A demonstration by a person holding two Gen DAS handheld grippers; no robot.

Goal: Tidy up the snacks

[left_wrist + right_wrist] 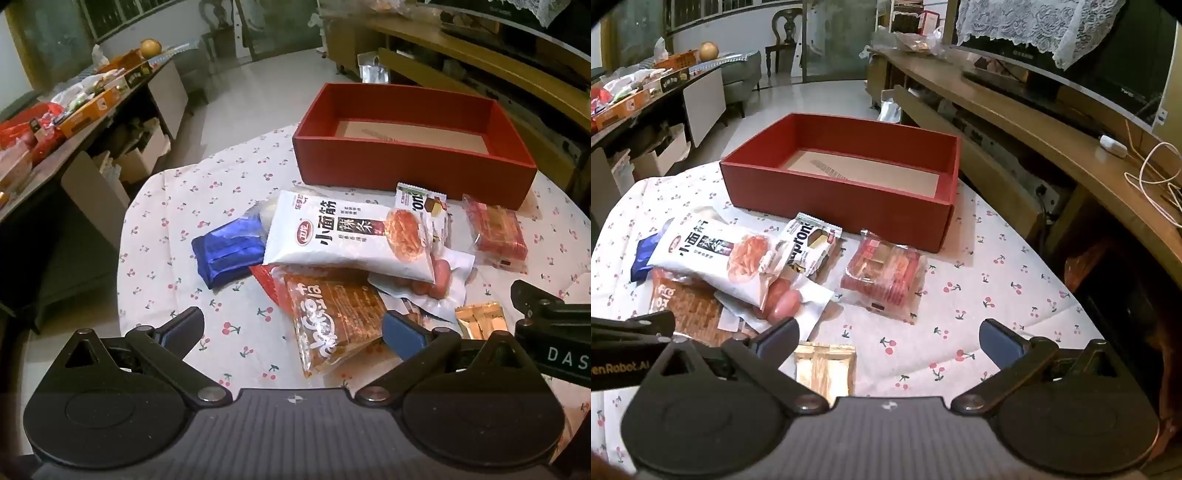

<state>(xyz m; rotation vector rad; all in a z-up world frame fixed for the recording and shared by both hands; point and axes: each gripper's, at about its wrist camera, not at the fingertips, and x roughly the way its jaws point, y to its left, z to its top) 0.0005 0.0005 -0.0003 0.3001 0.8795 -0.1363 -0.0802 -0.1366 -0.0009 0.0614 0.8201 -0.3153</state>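
An empty red box [406, 162] [842, 199] stands at the far side of the cherry-print tablecloth [229, 192] [979, 302]. Before it lies a heap of snacks: a white spicy-strip bag [343, 236] [720, 258], a blue packet [229, 254] [641, 258], an orange bag [332, 314] [687, 306], sausages in clear wrap [439, 280] [783, 299], a white wafer pack [421, 206] [809, 243], a red cracker pack [495, 232] [882, 277] and a gold packet [480, 321] [827, 369]. My left gripper [291, 330] hovers open over the orange bag. My right gripper [888, 338] is open above the cloth, right of the gold packet.
A dark side table [74, 133] [639, 110] cluttered with boxes and bags stands to the left. A wooden TV bench [480, 66] [1052, 147] with cables runs along the right. Tiled floor [258, 92] lies beyond the box.
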